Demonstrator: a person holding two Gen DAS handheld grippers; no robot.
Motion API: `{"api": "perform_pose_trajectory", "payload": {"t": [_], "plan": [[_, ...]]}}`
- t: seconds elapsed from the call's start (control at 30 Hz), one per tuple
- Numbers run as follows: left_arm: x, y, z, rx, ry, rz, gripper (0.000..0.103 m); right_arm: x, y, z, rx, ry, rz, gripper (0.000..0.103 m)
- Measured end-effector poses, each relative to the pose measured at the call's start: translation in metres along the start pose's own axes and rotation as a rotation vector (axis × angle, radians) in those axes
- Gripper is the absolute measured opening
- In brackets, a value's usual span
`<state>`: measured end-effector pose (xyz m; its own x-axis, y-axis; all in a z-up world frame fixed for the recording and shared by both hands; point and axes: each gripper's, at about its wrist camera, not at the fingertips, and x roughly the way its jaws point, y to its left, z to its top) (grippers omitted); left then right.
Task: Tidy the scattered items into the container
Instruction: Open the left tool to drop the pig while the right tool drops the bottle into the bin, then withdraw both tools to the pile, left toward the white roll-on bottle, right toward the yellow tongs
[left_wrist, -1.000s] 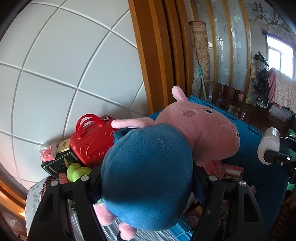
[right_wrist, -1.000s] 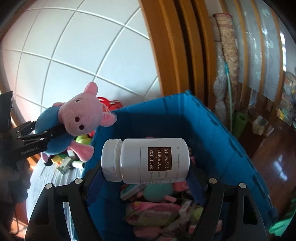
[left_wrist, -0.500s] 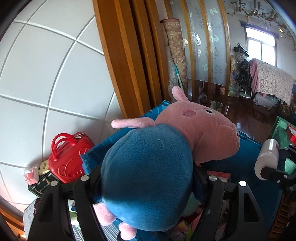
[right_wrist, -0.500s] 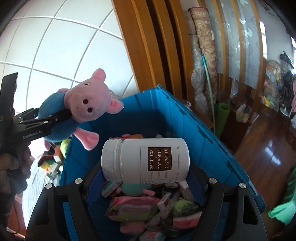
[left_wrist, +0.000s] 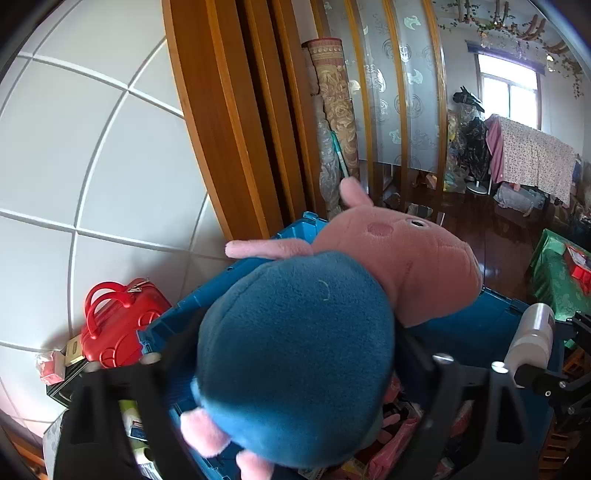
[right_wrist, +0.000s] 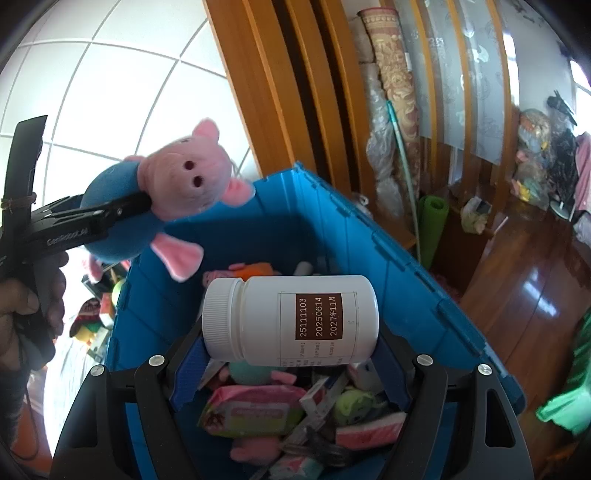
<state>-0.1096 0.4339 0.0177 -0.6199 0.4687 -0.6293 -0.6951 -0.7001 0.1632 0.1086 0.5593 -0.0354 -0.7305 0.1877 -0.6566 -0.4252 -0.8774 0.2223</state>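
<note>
Right wrist view: right gripper (right_wrist: 291, 354) clamped on a white pill bottle (right_wrist: 290, 320), held sideways above the open blue crate (right_wrist: 373, 236), over pink packets and small toys inside. Left wrist view: left gripper (left_wrist: 295, 363) squeezing the blue body of a pink pig plush (left_wrist: 314, 332), held over the crate's near-left corner; red toy suitcase (left_wrist: 114, 325) outside, against the tiled wall.

We count one plush pig (right_wrist: 173, 192), one white pill bottle (right_wrist: 290, 321), one blue crate (right_wrist: 332, 221), one red toy suitcase (left_wrist: 118, 325) and one pink wipes pack (right_wrist: 255, 410). The crate's remaining jumble is too tangled to count.
</note>
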Motion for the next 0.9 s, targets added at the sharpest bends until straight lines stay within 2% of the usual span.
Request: {"api": "perform_pose_trajectory", "payload": {"t": [0.03, 0.13, 0.43, 0.67, 0.9], "plan": [[0.002, 0.001, 0.0, -0.001, 0.01, 0.003, 0.103, 0.001, 0.0, 0.001, -0.002, 0.002, 0.007, 0.103], [0.001, 0.014, -0.003, -0.057, 0.017, -0.009, 0.103, 0.0, 0.006, 0.0, -0.018, 0.004, 0.026, 0.102], [-0.016, 0.059, -0.041, -0.12, 0.057, 0.088, 0.103, 0.004, 0.035, -0.005, -0.06, 0.023, 0.072, 0.102], [-0.044, 0.101, -0.089, -0.177, 0.09, 0.159, 0.103, 0.009, 0.082, -0.003, -0.134, 0.021, 0.143, 0.102], [-0.084, 0.158, -0.156, -0.255, 0.146, 0.276, 0.103, 0.018, 0.147, -0.008, -0.225, 0.03, 0.238, 0.102]]}}
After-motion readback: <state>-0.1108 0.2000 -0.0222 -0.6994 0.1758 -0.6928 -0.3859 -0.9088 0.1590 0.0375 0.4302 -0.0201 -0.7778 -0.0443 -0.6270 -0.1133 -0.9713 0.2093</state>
